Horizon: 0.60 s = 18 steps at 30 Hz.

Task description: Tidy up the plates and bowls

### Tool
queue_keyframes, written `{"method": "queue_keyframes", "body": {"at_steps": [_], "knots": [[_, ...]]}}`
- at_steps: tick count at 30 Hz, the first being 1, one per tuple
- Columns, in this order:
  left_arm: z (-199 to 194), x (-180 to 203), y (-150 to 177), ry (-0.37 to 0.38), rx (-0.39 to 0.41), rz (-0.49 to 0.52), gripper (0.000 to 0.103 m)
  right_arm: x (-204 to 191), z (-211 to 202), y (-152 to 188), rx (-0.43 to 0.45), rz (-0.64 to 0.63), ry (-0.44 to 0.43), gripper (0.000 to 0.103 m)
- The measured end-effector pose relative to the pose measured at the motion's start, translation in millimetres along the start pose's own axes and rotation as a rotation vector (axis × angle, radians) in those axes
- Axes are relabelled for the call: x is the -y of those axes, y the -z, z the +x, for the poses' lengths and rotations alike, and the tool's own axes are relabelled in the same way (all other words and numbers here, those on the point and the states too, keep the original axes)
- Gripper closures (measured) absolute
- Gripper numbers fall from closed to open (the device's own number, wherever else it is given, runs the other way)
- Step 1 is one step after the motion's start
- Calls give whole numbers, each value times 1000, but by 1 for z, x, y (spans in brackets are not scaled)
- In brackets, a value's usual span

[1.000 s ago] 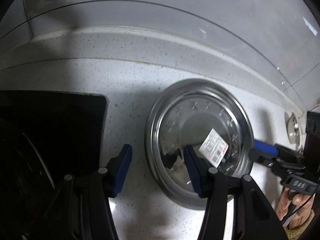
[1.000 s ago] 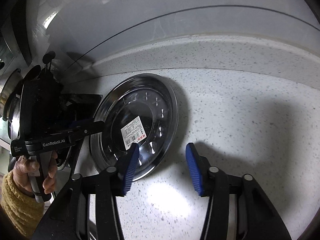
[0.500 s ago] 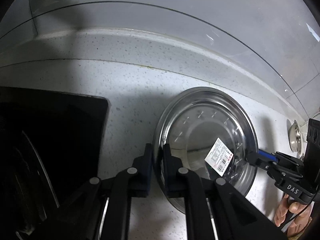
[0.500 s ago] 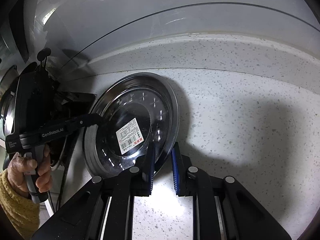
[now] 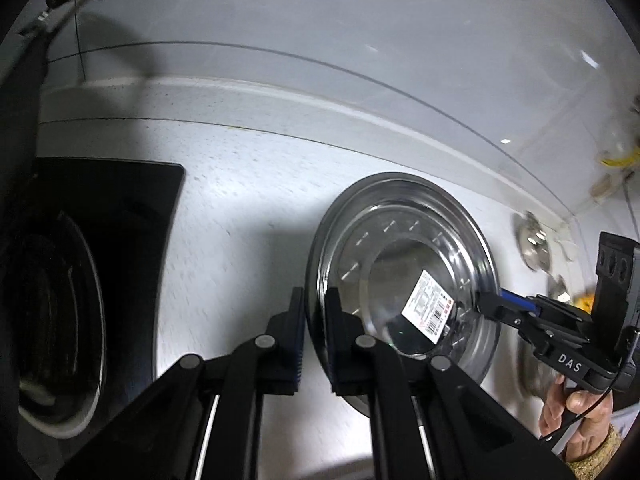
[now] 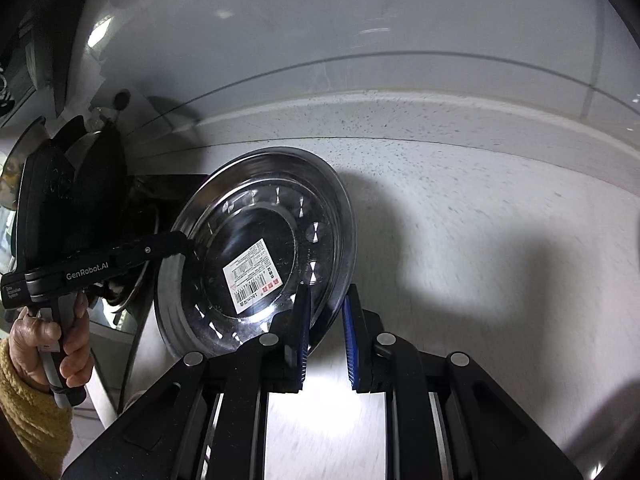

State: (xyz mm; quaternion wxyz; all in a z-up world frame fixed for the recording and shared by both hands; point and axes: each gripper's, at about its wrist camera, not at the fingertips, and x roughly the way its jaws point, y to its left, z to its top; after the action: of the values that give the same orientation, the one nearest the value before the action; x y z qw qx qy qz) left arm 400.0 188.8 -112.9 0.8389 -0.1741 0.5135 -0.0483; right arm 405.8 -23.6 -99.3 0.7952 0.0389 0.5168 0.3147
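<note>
Steel plate (image 5: 404,276) is held between both grippers, one on each side of its rim, and appears clear of the speckled countertop (image 5: 240,200), judging by the shadow beneath in the right wrist view. Left gripper (image 5: 313,332): jaws clamped on plate's left rim edge, rim sandwiched betw. the pads. Right gripper (image 6: 326,334): jaws pinched on the opposite rim; in its own view the plate (image 6: 260,248) lies ahead and to its left. Plate is round, no long axis; the line betw. the two grips runs across its diameter. Barcode label (image 6: 252,276) sits on the centre well, facing up. Neither hand nearer; both at rim. Assessment: coming move depends on both hands travelling together, else plate tilts or slips. Black cooktop (image 5: 100,260) lies left of the plate.
</note>
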Motion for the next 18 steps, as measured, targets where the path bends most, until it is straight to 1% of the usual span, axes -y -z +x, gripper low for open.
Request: {"method": "queue_keyframes", "body": {"at_steps": [3, 4, 6, 9, 10, 12, 15, 18], "knots": [[-32, 9, 22, 39, 8, 24, 95, -14, -25, 18, 18, 5, 37, 88], [-35, 9, 28, 45, 10, 29, 95, -21, -36, 26, 26, 7, 50, 88], [-58, 12, 46, 62, 16, 51, 95, -36, -55, 42, 44, 21, 61, 88], [-92, 9, 74, 78, 17, 72, 95, -65, -83, 70, 65, 26, 82, 89], [-97, 9, 79, 83, 16, 77, 95, -74, -89, 78, 69, 26, 85, 89], [-114, 4, 97, 93, 8, 85, 95, -93, -99, 96, 71, 25, 97, 88], [-131, -6, 123, 102, -5, 89, 95, -118, -110, 121, 80, 30, 87, 88], [-134, -16, 146, 97, -25, 103, 95, -139, -106, 139, 75, 29, 89, 88]]}}
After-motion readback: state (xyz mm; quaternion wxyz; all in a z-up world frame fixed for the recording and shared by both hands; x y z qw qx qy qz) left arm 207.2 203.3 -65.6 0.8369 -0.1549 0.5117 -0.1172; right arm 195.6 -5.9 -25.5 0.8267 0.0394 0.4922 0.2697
